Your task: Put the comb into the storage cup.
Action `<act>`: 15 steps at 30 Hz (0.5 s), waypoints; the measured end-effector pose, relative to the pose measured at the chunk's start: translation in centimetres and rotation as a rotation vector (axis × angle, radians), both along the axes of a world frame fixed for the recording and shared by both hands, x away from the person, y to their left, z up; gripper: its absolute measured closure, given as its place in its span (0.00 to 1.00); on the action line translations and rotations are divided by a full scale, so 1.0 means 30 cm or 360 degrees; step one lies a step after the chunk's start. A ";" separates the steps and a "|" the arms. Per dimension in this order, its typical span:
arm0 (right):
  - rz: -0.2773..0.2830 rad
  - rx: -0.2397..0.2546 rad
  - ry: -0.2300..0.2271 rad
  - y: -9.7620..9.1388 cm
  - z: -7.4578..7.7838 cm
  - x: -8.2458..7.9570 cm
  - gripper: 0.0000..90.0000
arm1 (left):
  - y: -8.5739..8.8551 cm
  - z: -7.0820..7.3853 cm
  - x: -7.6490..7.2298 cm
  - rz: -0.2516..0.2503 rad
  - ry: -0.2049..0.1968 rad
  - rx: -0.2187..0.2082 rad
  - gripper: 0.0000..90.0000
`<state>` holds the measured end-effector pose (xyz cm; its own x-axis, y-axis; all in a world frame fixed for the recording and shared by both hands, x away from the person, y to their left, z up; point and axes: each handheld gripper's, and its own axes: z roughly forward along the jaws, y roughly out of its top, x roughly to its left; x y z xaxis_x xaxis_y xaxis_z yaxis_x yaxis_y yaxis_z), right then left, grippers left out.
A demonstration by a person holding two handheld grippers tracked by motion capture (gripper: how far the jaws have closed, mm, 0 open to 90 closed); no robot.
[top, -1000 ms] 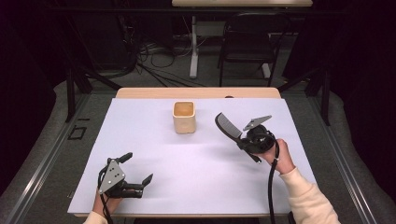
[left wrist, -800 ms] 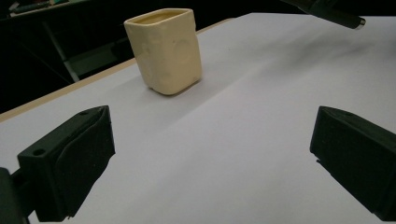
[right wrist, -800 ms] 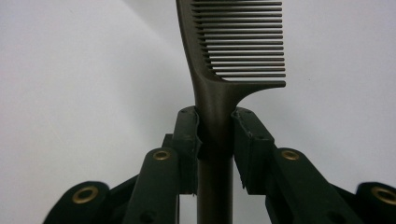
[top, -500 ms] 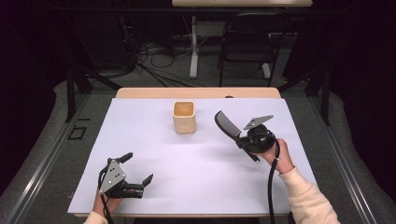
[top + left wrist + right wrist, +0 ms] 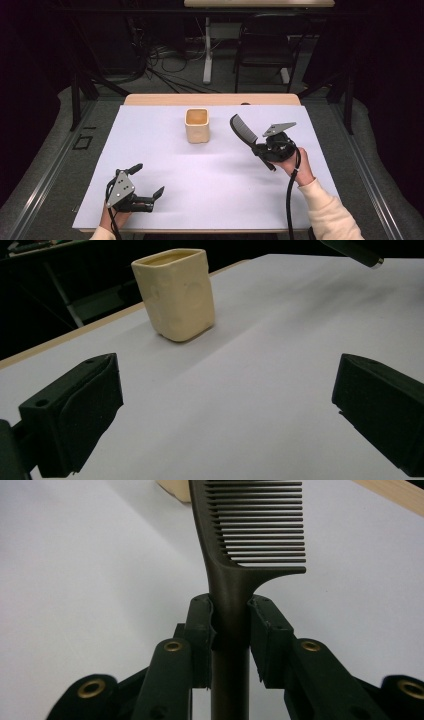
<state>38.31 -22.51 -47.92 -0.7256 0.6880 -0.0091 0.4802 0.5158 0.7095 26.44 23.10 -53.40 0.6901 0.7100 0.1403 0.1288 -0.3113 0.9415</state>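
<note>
Right gripper view: right gripper (image 5: 231, 625) pinches a dark comb (image 5: 250, 525) by its handle, pads pressed on both sides, teeth end pointing away from the jaws. High view puts the cream cup (image 5: 196, 125) just ahead & to the left of the comb tip, apart from it. Left gripper (image 5: 148, 186) sits near the table's (image 5: 225, 195) front edge w/ jaws spread, nothing between, cup well ahead of it. Step is prob. carrying the comb to the cup; next move needs the tip lined up over the opening, then lowered.
</note>
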 end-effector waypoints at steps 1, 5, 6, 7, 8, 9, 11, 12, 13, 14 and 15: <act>-0.0002 0.0013 -0.0005 0.001 -0.001 0.002 0.80 | 0.000 0.000 0.001 -0.0001 0.0000 0.0000 0.00; 0.0014 0.0029 -0.0017 0.002 -0.005 0.007 0.80 | 0.000 0.000 0.001 0.0001 -0.0002 0.0001 0.00; 0.0014 0.0029 -0.0017 0.002 -0.005 0.007 0.80 | 0.000 0.000 0.001 0.0001 0.0000 -0.0003 0.00; 0.0018 0.0030 -0.0019 0.004 -0.005 0.007 0.80 | 0.000 0.000 0.001 0.0001 -0.0001 0.0000 0.00; 0.0017 0.0036 -0.0028 0.005 -0.006 0.007 0.80 | 0.000 0.000 0.001 0.0001 -0.0001 0.0000 0.00; 0.0015 0.0044 -0.0036 0.006 -0.006 0.007 0.80 | 0.000 0.000 0.001 0.0001 -0.0001 0.0000 0.00; 0.0015 0.0045 -0.0046 0.009 -0.004 0.007 0.80 | 0.001 0.001 0.001 0.0002 -0.0006 0.0000 0.00; 0.0016 0.0050 -0.0052 0.010 -0.003 0.007 0.80 | 0.001 0.000 0.000 0.0003 -0.0005 -0.0002 0.00; 0.0015 0.0058 -0.0061 0.013 -0.004 0.008 0.80 | 0.001 0.000 0.001 0.0003 -0.0005 -0.0001 0.00; 0.0015 0.0058 -0.0061 0.013 -0.004 0.008 0.80 | 0.001 0.000 0.001 0.0003 -0.0005 0.0000 0.00; 0.0016 0.0054 -0.0066 0.013 -0.003 0.008 0.80 | 0.001 0.000 0.001 0.0004 -0.0005 0.0000 0.00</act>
<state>38.55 -22.13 -48.02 -0.7320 0.6811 -0.0161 0.4449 0.4958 0.7458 26.46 23.13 -53.39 0.6878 0.7117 0.1427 0.1265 -0.3111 0.9419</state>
